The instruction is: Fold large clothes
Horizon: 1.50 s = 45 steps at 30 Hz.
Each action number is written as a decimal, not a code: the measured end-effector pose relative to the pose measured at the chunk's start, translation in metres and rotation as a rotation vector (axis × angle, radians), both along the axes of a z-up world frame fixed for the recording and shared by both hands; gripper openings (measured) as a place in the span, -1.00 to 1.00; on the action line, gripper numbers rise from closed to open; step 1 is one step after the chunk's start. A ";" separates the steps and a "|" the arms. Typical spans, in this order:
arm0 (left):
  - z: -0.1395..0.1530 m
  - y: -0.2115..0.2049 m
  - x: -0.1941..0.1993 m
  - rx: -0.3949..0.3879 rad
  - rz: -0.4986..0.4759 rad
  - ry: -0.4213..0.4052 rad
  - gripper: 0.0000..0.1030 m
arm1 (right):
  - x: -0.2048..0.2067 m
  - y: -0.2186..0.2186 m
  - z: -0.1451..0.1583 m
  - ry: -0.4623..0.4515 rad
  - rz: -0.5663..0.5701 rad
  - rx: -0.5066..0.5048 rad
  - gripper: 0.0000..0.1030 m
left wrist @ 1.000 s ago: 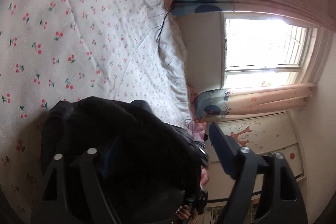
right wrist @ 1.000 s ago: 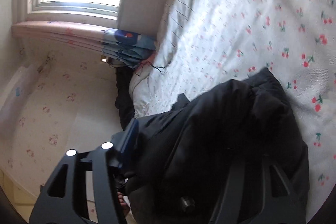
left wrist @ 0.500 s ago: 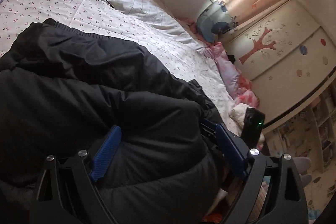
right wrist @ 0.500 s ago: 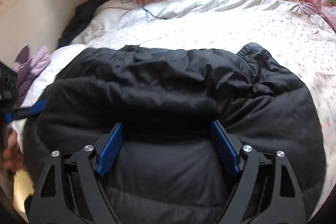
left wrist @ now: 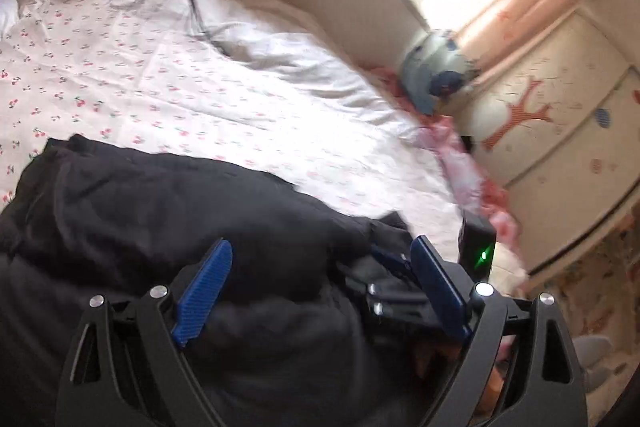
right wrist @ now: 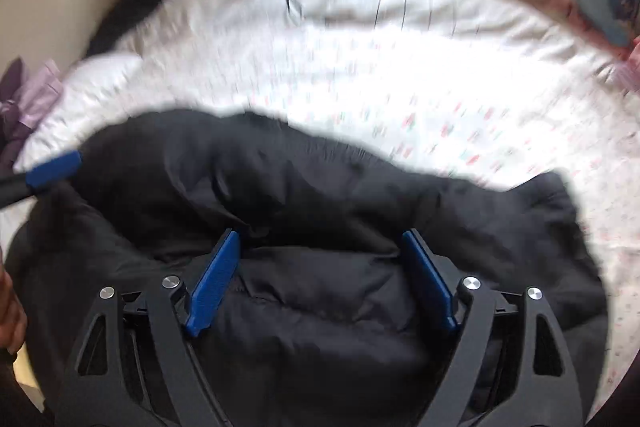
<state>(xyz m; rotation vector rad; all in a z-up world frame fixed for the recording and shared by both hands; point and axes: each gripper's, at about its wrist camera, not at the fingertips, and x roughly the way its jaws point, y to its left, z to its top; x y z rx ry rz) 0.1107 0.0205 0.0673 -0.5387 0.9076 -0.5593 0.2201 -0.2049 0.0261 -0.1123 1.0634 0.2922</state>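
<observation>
We find the black padded jacket (right wrist: 320, 227) now lying bundled on the cherry-print bed (left wrist: 200, 75), where a second ago it hung lifted; the fold looks laid down. The right hand-held gripper (right wrist: 320, 247) is opening over its 6 o'clock edge, pads apparently clear; the left hand-held gripper (left wrist: 320, 259) stands released, angled down at the 9 o'clock end.

The left black claw with blue ribbed pads (left wrist: 320, 259) stands wide, gripping nothing. The right claw (right wrist: 320, 247), also tilted down, is opening.
</observation>
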 end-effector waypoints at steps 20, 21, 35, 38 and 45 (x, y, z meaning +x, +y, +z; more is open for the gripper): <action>-0.070 0.073 0.016 -0.084 0.169 0.078 0.50 | 0.050 -0.073 -0.039 0.103 -0.141 0.071 0.80; -0.063 0.075 0.011 -0.069 0.177 0.081 0.50 | 0.046 -0.079 -0.025 0.070 -0.154 0.087 0.80; -0.035 0.118 -0.050 0.001 0.268 -0.056 0.59 | -0.019 -0.180 0.022 -0.094 -0.372 0.268 0.81; -0.047 0.126 -0.064 0.041 0.286 -0.064 0.67 | -0.056 -0.201 0.016 -0.179 -0.440 0.176 0.81; -0.038 0.139 -0.082 0.051 0.299 -0.035 0.67 | -0.089 -0.225 0.036 -0.182 -0.440 0.274 0.75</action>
